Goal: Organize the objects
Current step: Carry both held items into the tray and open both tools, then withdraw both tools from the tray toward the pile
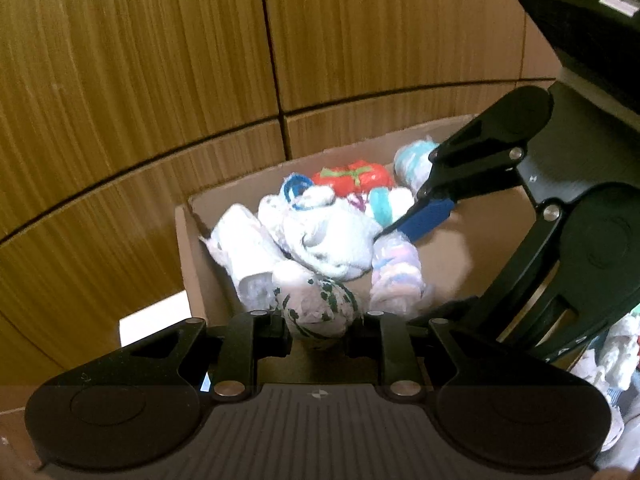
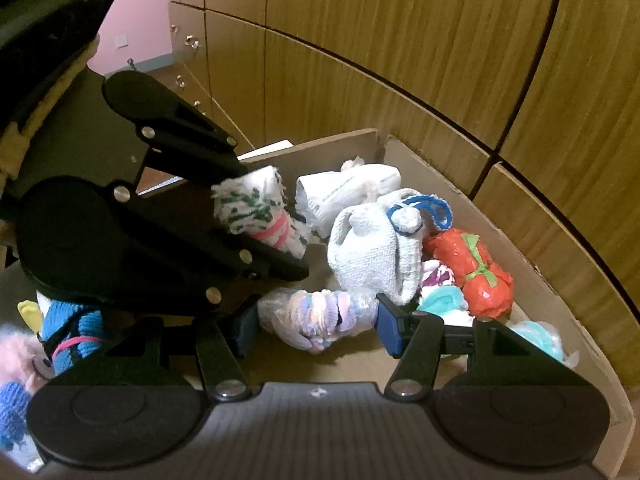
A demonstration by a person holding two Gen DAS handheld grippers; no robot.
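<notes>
Rolled socks: several already lie in the cardboard box (image 2: 500,216), heaped toward its far wall.
Left gripper (image 1: 318,326): clamped on a green-speckled sock bundle (image 1: 316,308) over the box.
Right gripper (image 2: 318,322): part-open, pads against a pastel sock bundle (image 2: 320,316).
Left to do: blue socks (image 2: 76,328) outside the box.

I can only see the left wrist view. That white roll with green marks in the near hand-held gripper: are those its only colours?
Observer: No. In the right wrist view, the sock roll in the left hand-held gripper also has pink stripes.
Operator: Is the other one carrying anything?
Observer: The right hand-held gripper has blue pads against both ends of a pastel bundle.
Operator: Anything else I'm missing?
Observer: A blue knitted thing lies behind the left hand-held gripper.
</notes>
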